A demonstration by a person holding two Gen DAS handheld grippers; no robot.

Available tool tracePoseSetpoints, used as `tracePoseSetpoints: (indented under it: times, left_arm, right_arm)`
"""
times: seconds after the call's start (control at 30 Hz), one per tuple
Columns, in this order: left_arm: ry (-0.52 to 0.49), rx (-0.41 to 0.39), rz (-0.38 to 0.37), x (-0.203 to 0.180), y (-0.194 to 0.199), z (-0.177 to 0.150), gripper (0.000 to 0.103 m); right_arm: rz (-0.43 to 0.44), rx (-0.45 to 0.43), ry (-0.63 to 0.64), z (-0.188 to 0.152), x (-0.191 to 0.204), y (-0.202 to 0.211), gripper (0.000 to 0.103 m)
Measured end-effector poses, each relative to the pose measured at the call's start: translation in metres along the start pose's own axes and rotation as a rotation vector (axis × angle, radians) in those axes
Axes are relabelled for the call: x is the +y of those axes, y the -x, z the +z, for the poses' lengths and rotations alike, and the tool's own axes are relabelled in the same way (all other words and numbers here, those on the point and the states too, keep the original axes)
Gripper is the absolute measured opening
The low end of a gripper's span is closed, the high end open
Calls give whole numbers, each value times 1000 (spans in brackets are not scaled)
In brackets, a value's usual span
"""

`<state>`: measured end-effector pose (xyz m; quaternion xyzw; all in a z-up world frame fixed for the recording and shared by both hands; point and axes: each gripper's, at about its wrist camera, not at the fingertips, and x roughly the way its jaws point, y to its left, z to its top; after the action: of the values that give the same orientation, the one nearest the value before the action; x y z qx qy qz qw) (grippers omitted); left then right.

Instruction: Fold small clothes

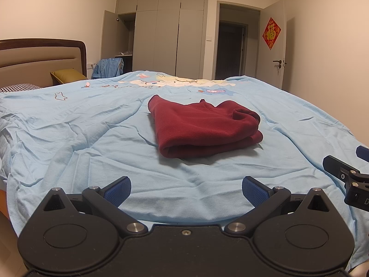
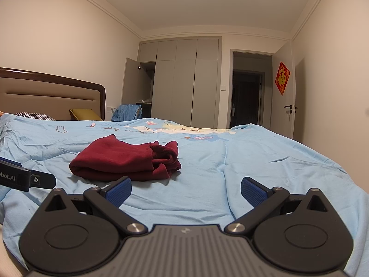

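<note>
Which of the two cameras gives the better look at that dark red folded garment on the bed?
The left wrist view: the red garment lies centred ahead of the open left gripper, its whole top face visible. The right wrist view shows it off to the left, lower and flatter, mostly its bunched end, ahead of the open right gripper.

Folded maroon garment [image 1: 205,129] on bedspread [image 1: 92,138]

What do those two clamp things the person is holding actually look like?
Both look alike: the left gripper and right gripper have matte black bodies with round hubs, silver pivot pins and angled black links ending in ribbed blue pads. The right one's centre plate is grey and ridged. White lettering marks the left gripper's side.
</note>
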<state>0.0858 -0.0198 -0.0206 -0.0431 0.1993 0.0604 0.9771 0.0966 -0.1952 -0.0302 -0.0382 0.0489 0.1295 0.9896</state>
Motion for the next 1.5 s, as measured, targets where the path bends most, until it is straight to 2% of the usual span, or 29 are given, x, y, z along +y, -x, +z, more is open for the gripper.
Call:
tracePoseSetpoints:
  times: [1.27, 1.43, 1.5]
  left_arm:
    - [-2, -8, -1, 0, 0, 0, 102]
    - [-43, -40, 75, -7, 4, 0, 102]
    - [-52, -45, 79, -8, 5, 0, 102]
  right_arm:
    - [6, 8, -1, -3, 2, 0, 103]
    - [6, 11, 0, -3, 2, 0, 103]
    - [6, 11, -1, -3, 2, 0, 103]
